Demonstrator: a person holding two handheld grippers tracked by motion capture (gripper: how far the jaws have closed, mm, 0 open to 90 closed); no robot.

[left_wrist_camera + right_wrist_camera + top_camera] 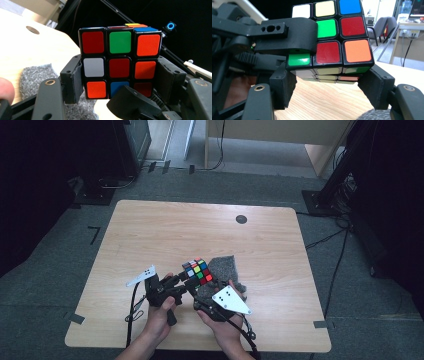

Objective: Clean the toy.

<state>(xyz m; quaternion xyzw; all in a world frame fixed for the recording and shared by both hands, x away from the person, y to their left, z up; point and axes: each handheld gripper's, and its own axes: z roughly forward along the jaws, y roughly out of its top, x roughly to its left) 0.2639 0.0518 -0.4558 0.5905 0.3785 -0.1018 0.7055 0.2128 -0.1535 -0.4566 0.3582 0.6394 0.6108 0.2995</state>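
The person's two hands come in at the near edge of the wooden table in the high view, each carrying a gripper. The left gripper is pinched on a Rubik's cube, its pads pressed against the lower two layers on both sides, and holds it lifted above the tabletop near the front middle. In the left gripper view the cube's facing side shows red, green and orange stickers along the top row, white, red and orange across the middle.

The right gripper sits just beside and under the cube, jaws spread to either side of its lower edge; the pads stand just off the faces there rather than pressing, so nothing is clamped by them. One black jaw of the left gripper crosses in front of the cube in the right gripper view and hides part of the green stickers.

A grey felt cloth lies crumpled on the table right behind the cube. A small dark round disc is set in the tabletop towards the far side, well apart.
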